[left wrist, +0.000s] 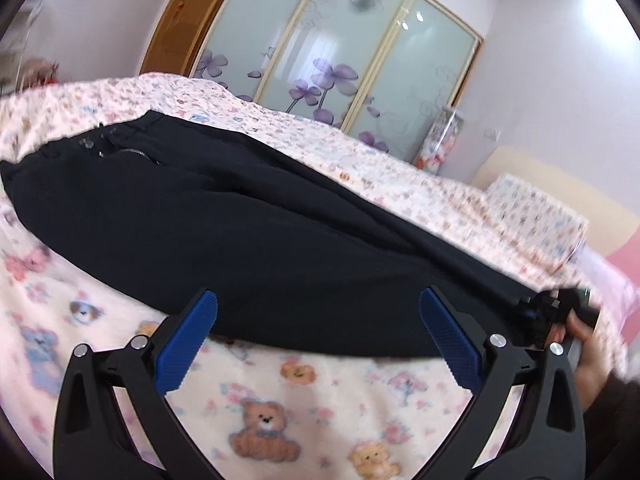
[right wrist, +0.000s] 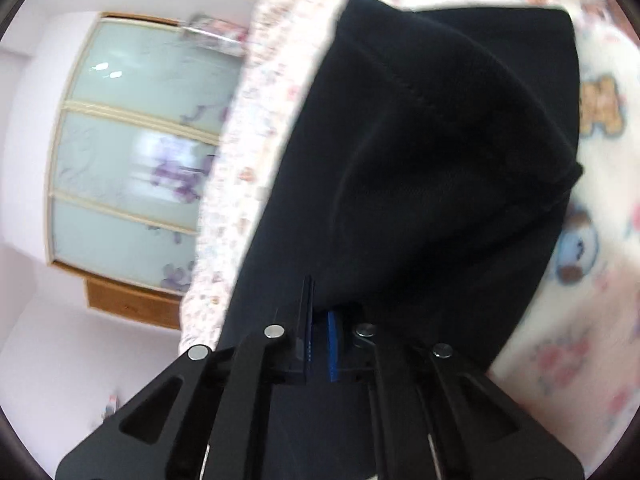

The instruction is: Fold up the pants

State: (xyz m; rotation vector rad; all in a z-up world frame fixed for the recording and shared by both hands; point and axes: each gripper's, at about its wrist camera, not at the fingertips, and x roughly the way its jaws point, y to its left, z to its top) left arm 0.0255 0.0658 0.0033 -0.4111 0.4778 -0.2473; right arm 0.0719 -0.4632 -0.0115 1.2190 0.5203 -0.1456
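The right gripper [right wrist: 320, 344] was clenched on the black pants [left wrist: 248, 232]; the left gripper [left wrist: 318, 336] hung released just beside them over the bed [left wrist: 320, 400].

Your right claw [right wrist: 320, 332] has its tips buried in the pants [right wrist: 420, 160], so the pinched edge stays hidden. The bedspread [right wrist: 592, 320] print is motion-blurred, and your hand [left wrist: 588, 356] is cut off.

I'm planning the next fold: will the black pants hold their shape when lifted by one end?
Probably not. The black pants show soft creases and follow the bedspread, so they look floppy. Where the right tool pinches the fabric it bunches, so it would likely sag. The matte knit seems unlikely to slip.
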